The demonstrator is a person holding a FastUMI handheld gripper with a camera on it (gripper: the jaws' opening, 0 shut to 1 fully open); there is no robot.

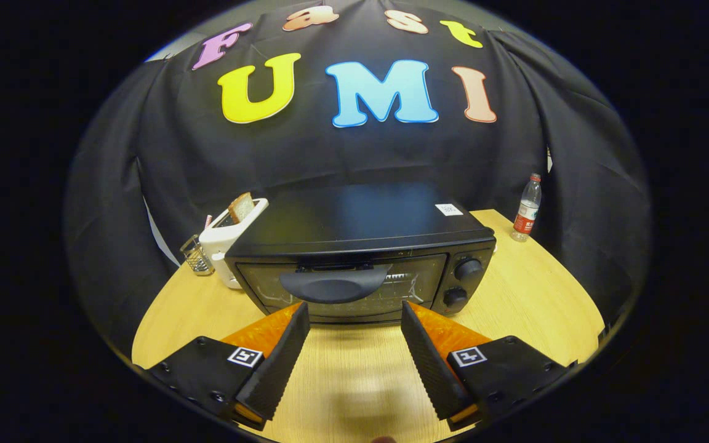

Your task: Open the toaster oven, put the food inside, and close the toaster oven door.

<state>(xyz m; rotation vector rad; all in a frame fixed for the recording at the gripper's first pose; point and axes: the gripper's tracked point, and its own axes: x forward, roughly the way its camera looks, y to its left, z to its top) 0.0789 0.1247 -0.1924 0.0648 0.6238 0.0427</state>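
A black toaster oven (360,246) stands on the wooden table (533,295) just ahead of my fingers, with its glass door shut. The door's curved dark handle (335,285) sits a little beyond and between the fingertips. Two round knobs (466,269) are on the oven's right side. My gripper (354,311) is open, fingers wide apart, nothing between them but bare table. No food item lies near the fingers; a slice of bread (241,207) sticks up from a white toaster (231,237) behind the oven's left side.
A small wire rack (196,254) stands left of the white toaster. A plastic bottle (527,209) with a red label stands at the table's far right, beyond the oven. The black cloth wall hangs close behind everything.
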